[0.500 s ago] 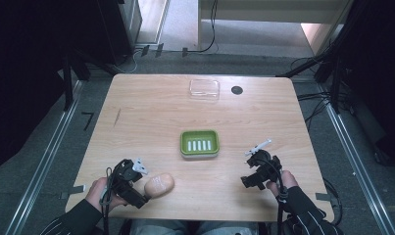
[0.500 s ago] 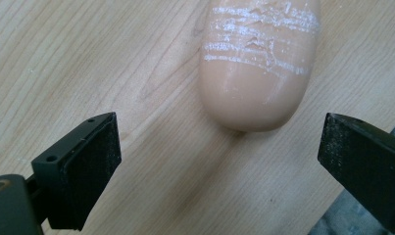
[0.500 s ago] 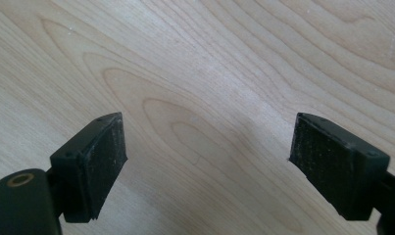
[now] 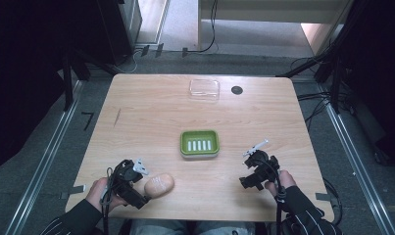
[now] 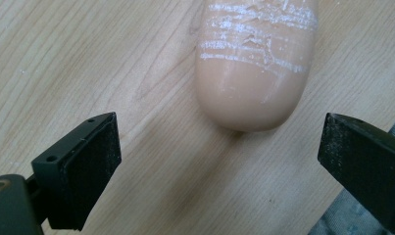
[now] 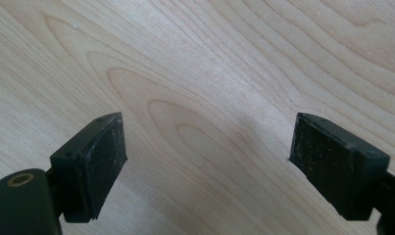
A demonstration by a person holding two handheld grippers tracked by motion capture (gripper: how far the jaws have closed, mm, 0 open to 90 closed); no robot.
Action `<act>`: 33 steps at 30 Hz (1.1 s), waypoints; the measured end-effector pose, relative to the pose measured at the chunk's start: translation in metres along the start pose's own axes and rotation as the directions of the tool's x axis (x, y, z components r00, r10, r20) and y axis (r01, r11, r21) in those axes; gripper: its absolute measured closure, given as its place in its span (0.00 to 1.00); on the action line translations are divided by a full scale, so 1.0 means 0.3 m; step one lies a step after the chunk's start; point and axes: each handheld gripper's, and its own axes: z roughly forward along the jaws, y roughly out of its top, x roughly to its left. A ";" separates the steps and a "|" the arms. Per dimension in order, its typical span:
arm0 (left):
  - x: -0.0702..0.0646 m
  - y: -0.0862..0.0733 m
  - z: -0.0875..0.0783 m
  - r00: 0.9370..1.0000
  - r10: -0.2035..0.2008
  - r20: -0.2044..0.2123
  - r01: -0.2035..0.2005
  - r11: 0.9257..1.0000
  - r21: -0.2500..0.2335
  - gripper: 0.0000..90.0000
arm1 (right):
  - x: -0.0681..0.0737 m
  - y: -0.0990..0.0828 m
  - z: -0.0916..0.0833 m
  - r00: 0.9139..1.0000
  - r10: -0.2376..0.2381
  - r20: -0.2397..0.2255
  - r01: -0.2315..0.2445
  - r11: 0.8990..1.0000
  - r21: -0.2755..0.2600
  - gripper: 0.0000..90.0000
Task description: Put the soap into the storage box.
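While both hands rest near the desk's front edge, the scene reads left to right as follows.

Left gripper [image 4: 138, 188]: by the front-left corner, jaws spread wide, nothing pinched; in the left gripper view both pads stand clear of the desk.
Bread roll [image 4: 159, 184]: a pale tan oblong with white scored lines across its top [image 5: 254, 63], lying on the desk just right of the left gripper; its rounded end sits ahead of the gap between the jaws, not touched by either.
Soap dish [image 4: 199, 143]: green, rectangular, with white slots in its floor, near the middle of the desk, well apart from the roll.
Clear lid [image 4: 204, 89]: a see-through shallow box at the back edge, about mid-width.
Black disc [image 4: 236, 90]: a small round mark just right of the lid.
Right gripper [image 4: 252, 171]: toward the front-right corner, jaws spread, bare wood between them [image 6: 205, 142].
Writing: none legible on any item.
Desk [image 4: 151, 112]: light wood with bold grain and rounded corners.
Room: grey floor, metal rails along both sides, black cables and dark stands behind.
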 end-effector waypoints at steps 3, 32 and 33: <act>-0.003 0.005 -0.002 1.000 0.005 0.002 -0.005 1.000 -0.005 0.03 | 0.000 0.001 0.001 1.000 -0.005 0.001 0.005 1.000 -0.002 0.16; -0.046 0.076 0.008 1.000 0.021 -0.009 -0.021 1.000 0.001 0.03 | 0.016 0.026 0.016 0.999 -0.038 0.004 0.038 0.999 0.005 0.16; -0.047 0.080 0.009 1.000 0.026 -0.008 -0.026 1.000 0.000 0.03 | 0.015 0.026 0.016 0.999 -0.040 0.003 0.040 0.999 0.005 0.16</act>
